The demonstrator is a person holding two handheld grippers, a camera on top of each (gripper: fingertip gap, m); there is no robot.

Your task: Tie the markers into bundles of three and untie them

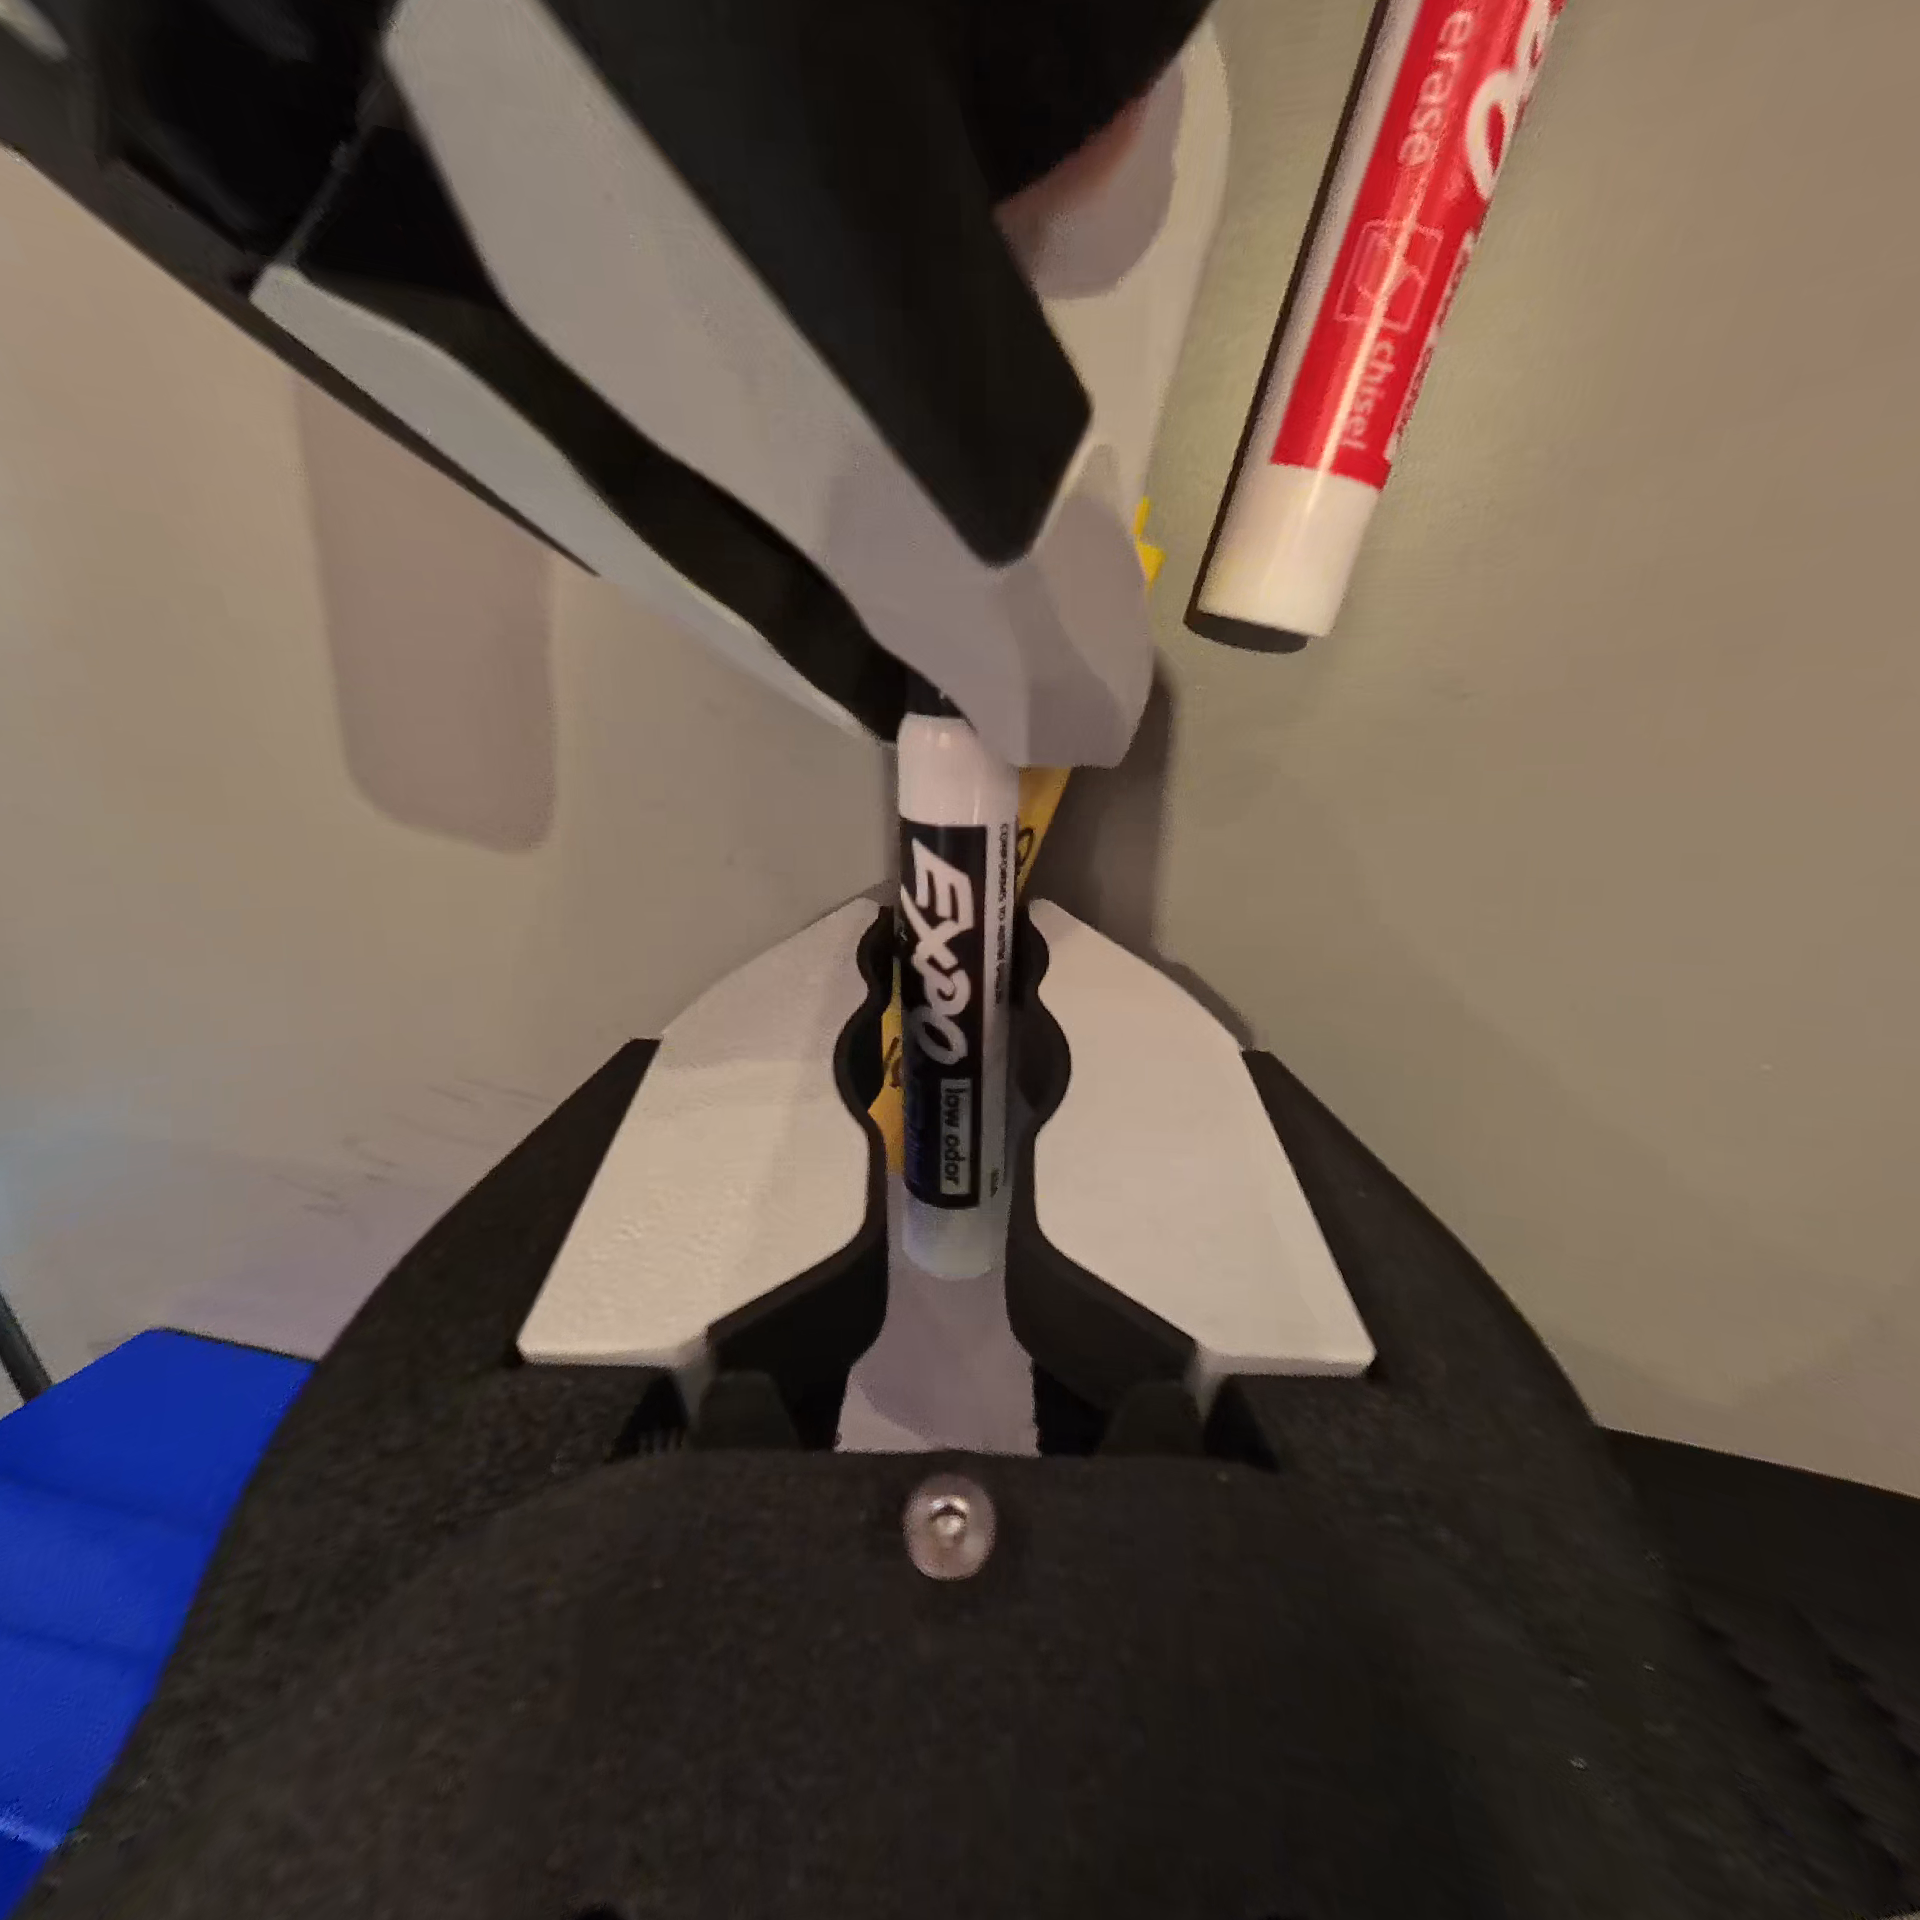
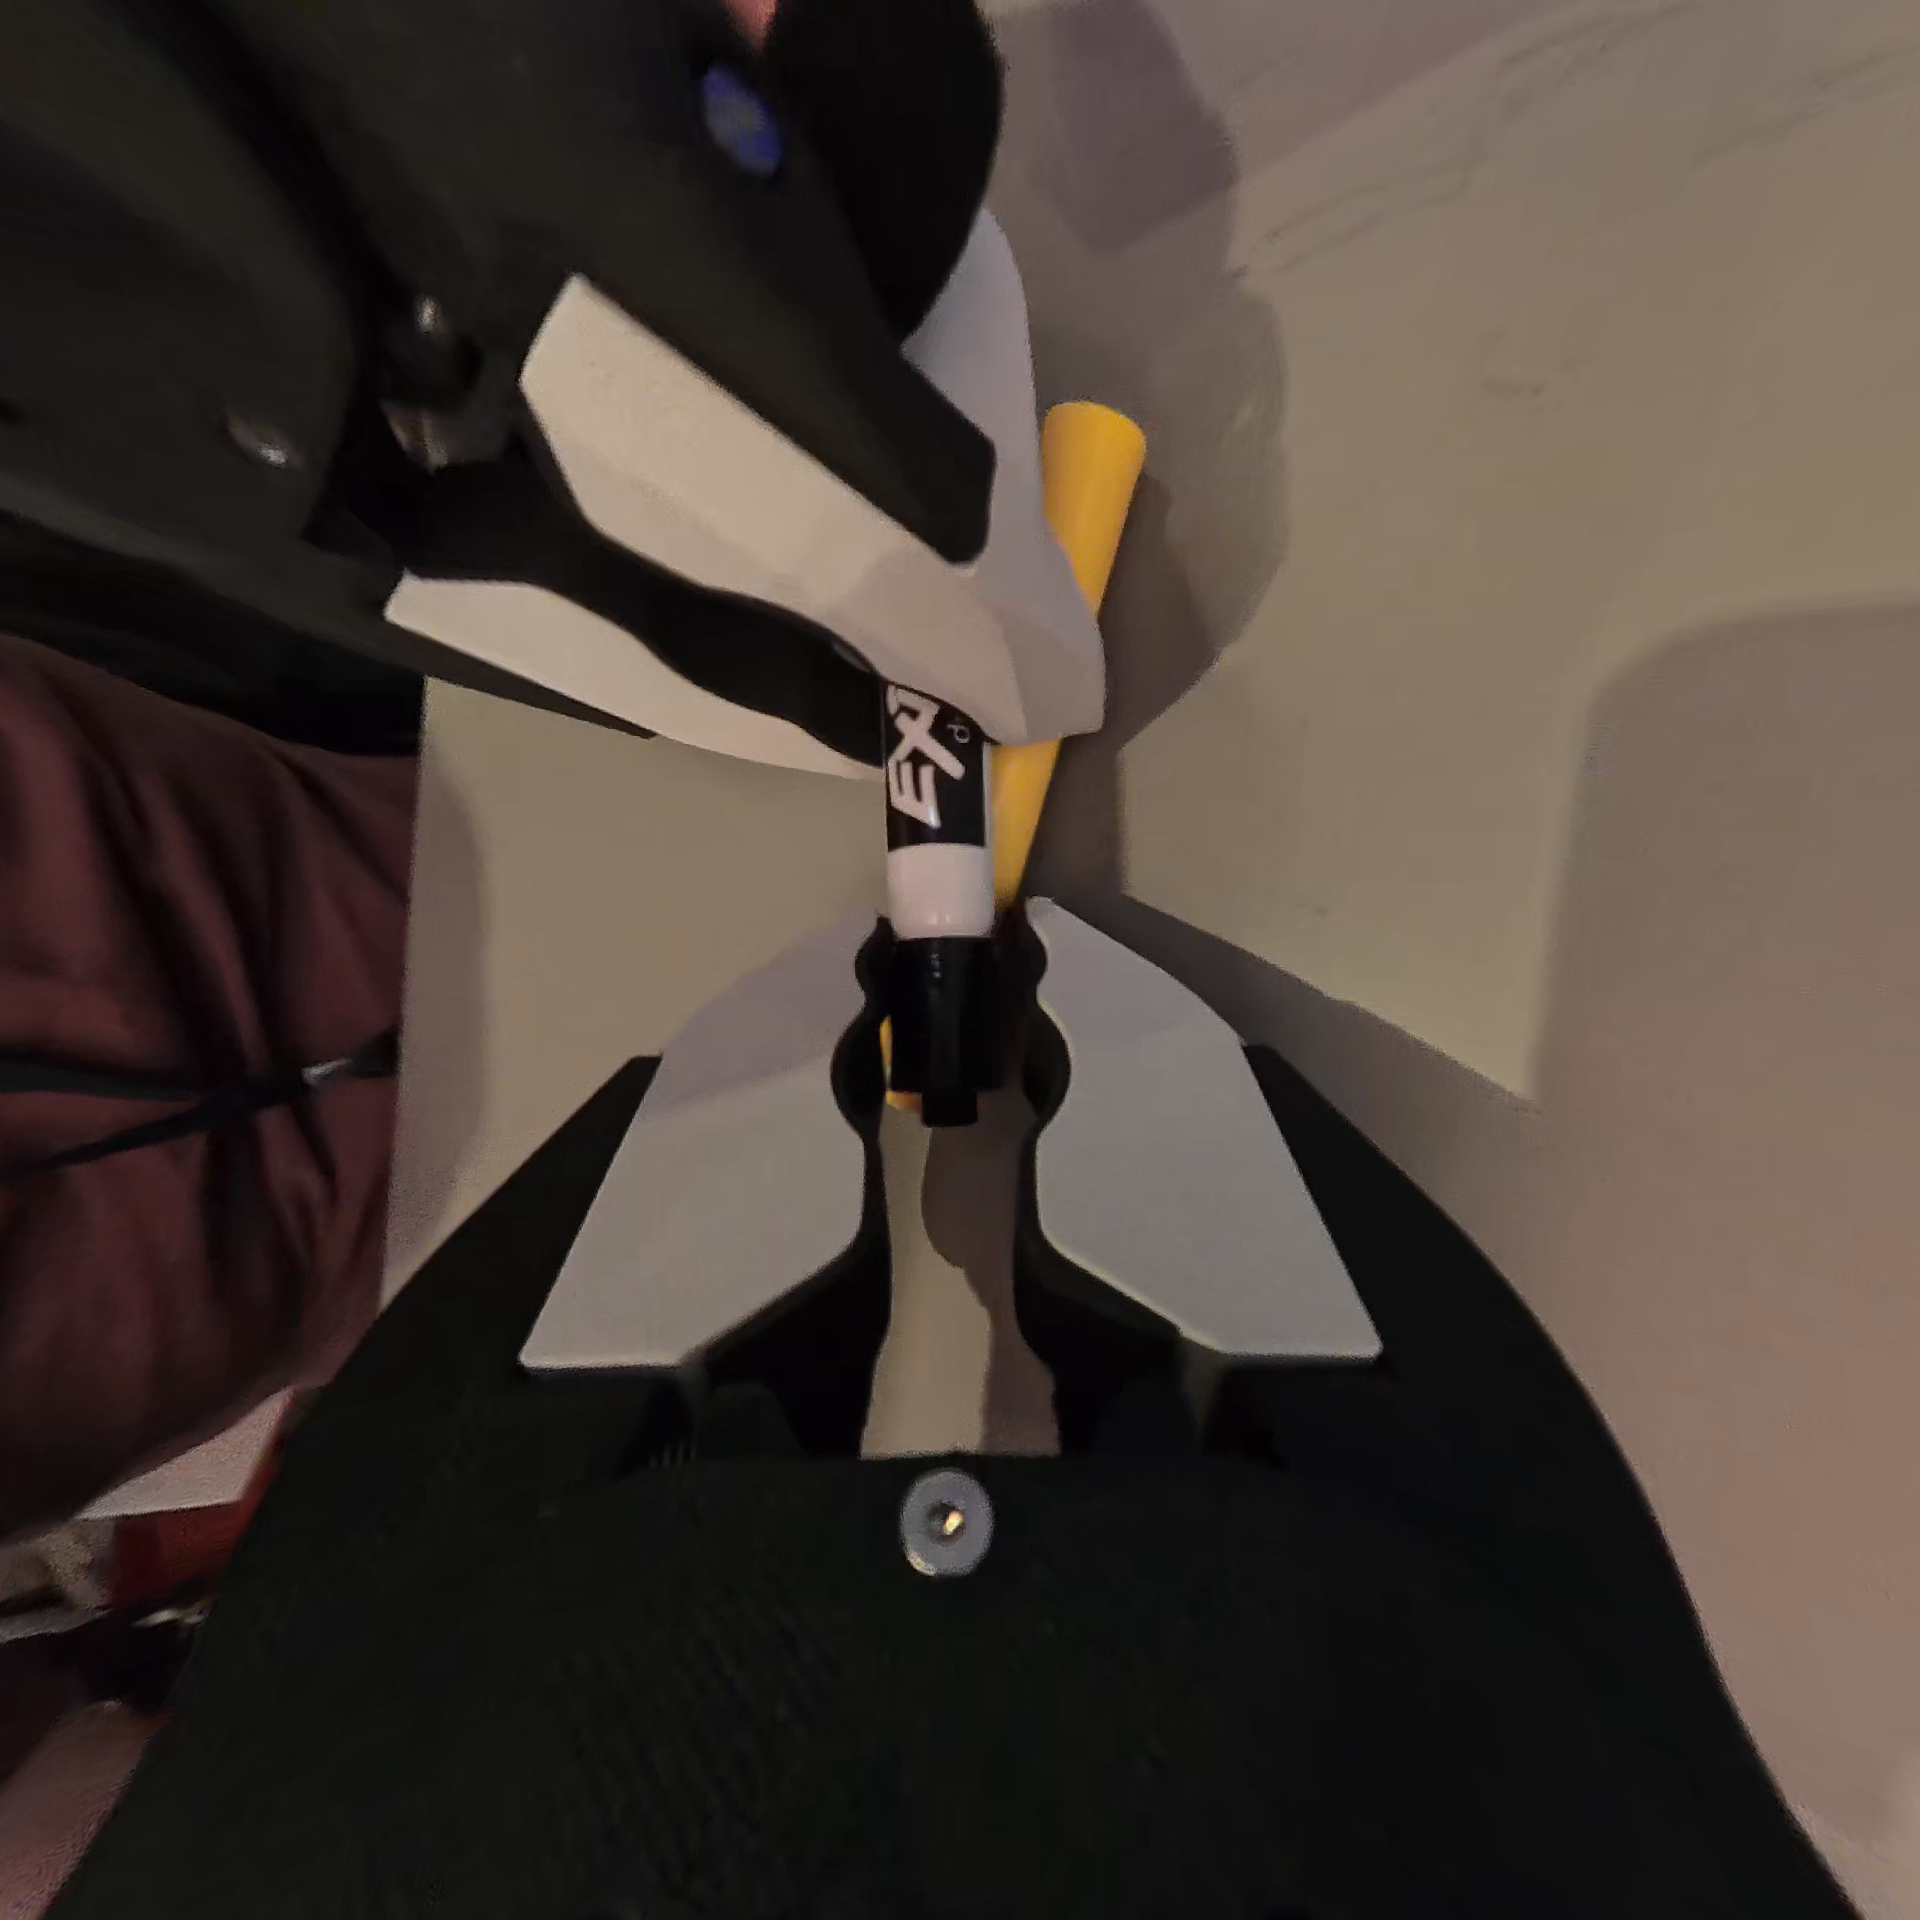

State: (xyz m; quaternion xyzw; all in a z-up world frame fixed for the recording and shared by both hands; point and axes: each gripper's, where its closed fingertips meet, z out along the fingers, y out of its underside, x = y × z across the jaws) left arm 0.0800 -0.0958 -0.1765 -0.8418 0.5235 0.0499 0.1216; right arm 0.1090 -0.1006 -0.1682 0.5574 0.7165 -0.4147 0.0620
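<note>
Your left gripper (image 1: 951, 997) and right gripper (image 2: 951, 997) both clamp the black marker (image 1: 948, 1039), the yellow marker (image 2: 1086, 488) just behind it.

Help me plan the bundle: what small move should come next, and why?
Probably bring the red marker alongside. Both tongs, left and right, already clamp the black marker and yellow marker together, while the red lies apart on the table.
</note>
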